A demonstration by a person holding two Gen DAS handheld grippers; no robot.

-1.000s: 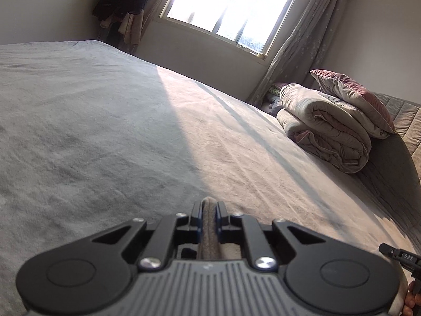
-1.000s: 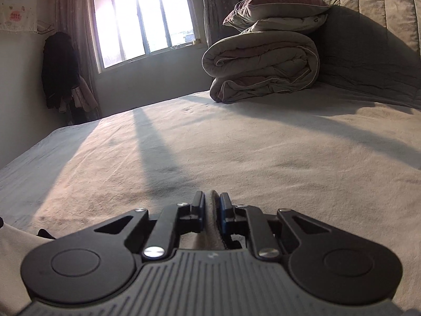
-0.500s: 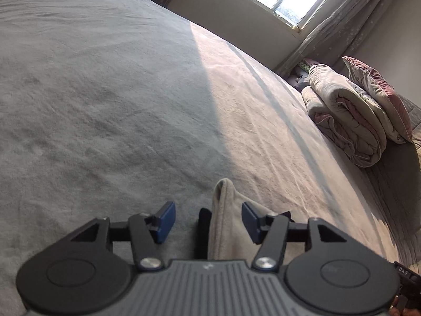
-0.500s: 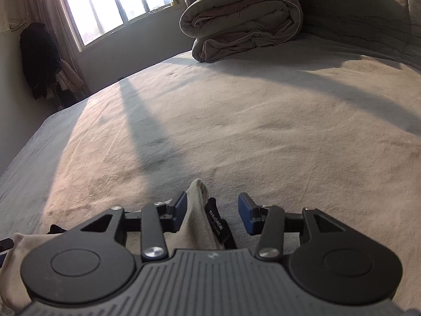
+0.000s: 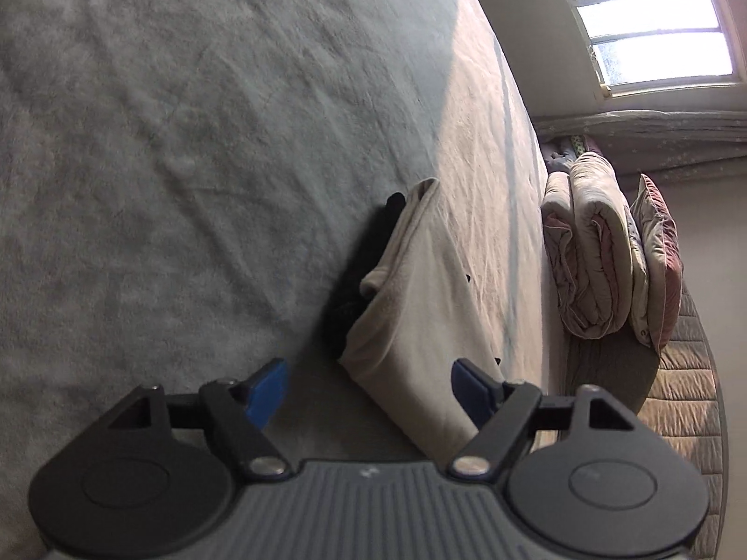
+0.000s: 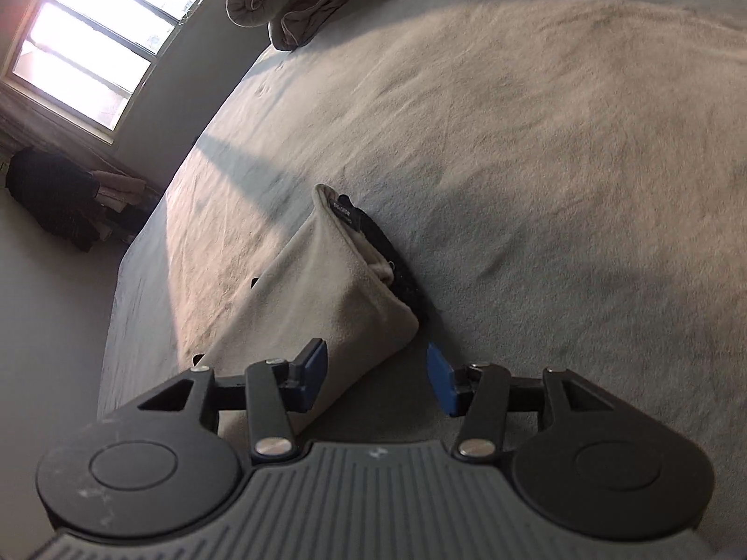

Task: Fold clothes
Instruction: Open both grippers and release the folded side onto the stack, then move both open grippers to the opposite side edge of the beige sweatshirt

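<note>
A beige garment [image 5: 415,298] with a black part along its edge lies folded on the grey bed [image 5: 163,140]. In the left wrist view my left gripper [image 5: 369,389] hangs open just short of the garment's near corner, nothing between its blue pads. The right wrist view shows the same beige garment [image 6: 336,289] from its other end, with a black label at the far tip. There my right gripper [image 6: 373,375] is open too, its left finger over the cloth's near edge, gripping nothing.
A rolled quilt [image 5: 588,252] and a pink pillow [image 5: 658,256] are stacked against the quilted headboard [image 5: 686,396]. A bright window [image 6: 88,42] and dark clothes [image 6: 51,196] hanging by the wall lie beyond the bed's far side. Wide bare bedspread [image 6: 560,140] surrounds the garment.
Both grippers were shut on the garment's edge, then opened and let it drop onto the bed. Both have since drawn back and rolled sideways, so the folded garment now lies free ahead of them.
</note>
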